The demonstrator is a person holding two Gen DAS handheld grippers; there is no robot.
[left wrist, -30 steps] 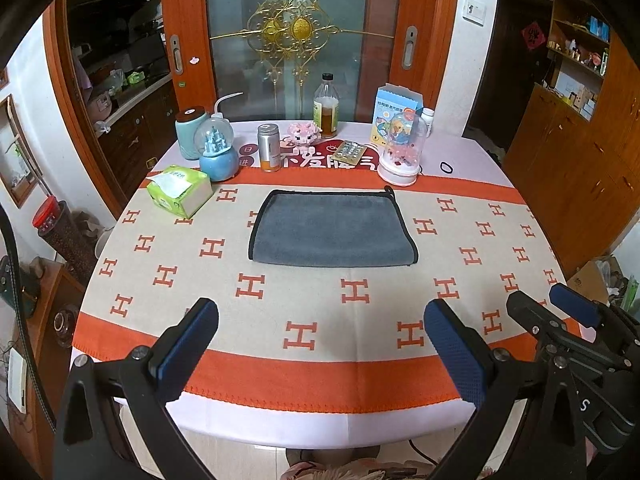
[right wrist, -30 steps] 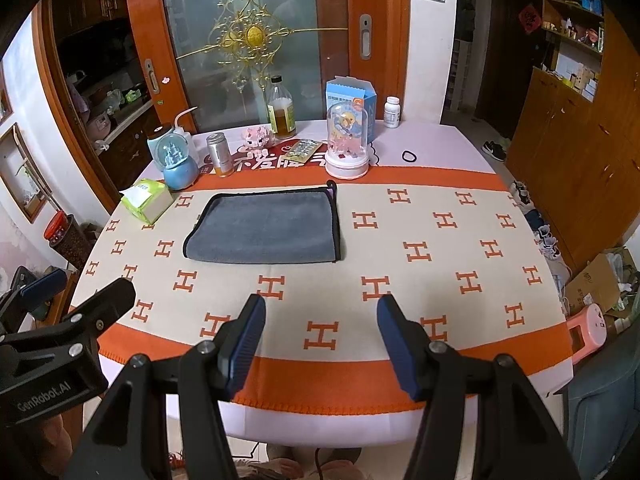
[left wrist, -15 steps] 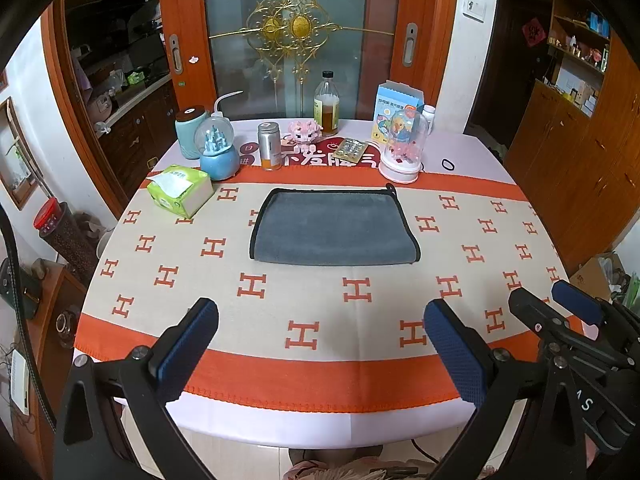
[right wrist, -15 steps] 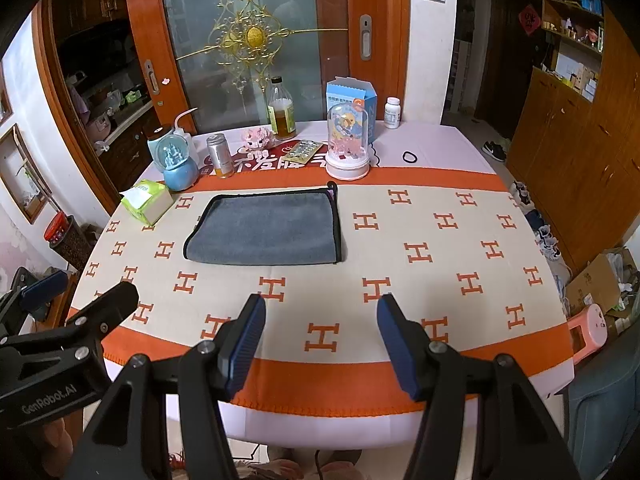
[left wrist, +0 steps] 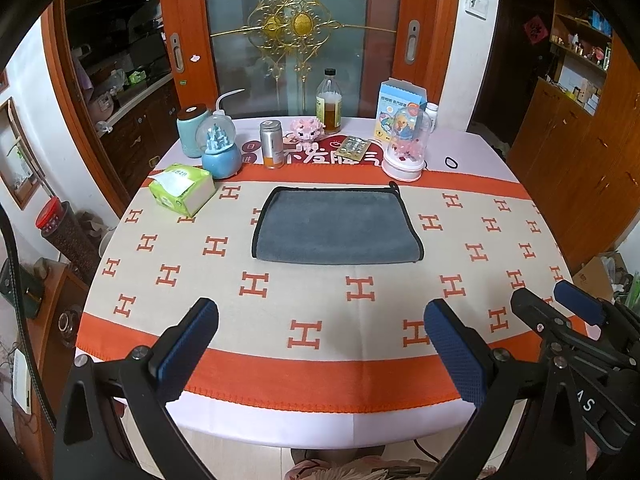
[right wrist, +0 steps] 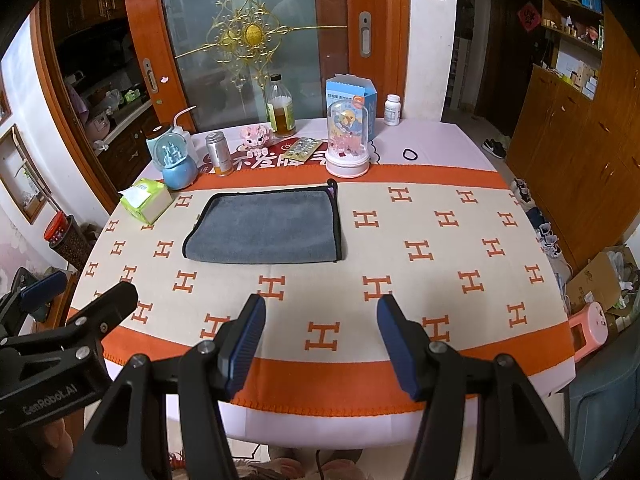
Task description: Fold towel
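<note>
A grey towel (left wrist: pixel 336 226) with black trim lies flat, folded into a rectangle, on the orange and cream tablecloth (left wrist: pixel 360 288); it also shows in the right wrist view (right wrist: pixel 266 226). My left gripper (left wrist: pixel 320 340) is open and empty, held over the table's near edge, well short of the towel. My right gripper (right wrist: pixel 320 336) is open and empty, also near the front edge, to the right of the towel. The right gripper shows at the lower right of the left wrist view (left wrist: pixel 560 308), and the left gripper at the lower left of the right wrist view (right wrist: pixel 80 292).
Along the far side stand a green tissue pack (left wrist: pixel 182 188), a blue snow globe (left wrist: pixel 220 152), a metal can (left wrist: pixel 272 144), an oil bottle (left wrist: pixel 329 102), a blue carton (left wrist: pixel 400 108) and a domed toy (left wrist: pixel 406 144). A black hair tie (left wrist: pixel 452 162) lies far right.
Both grippers have drifted slightly; the view of the table has shifted a little. The towel has not moved and both grippers stay open.
</note>
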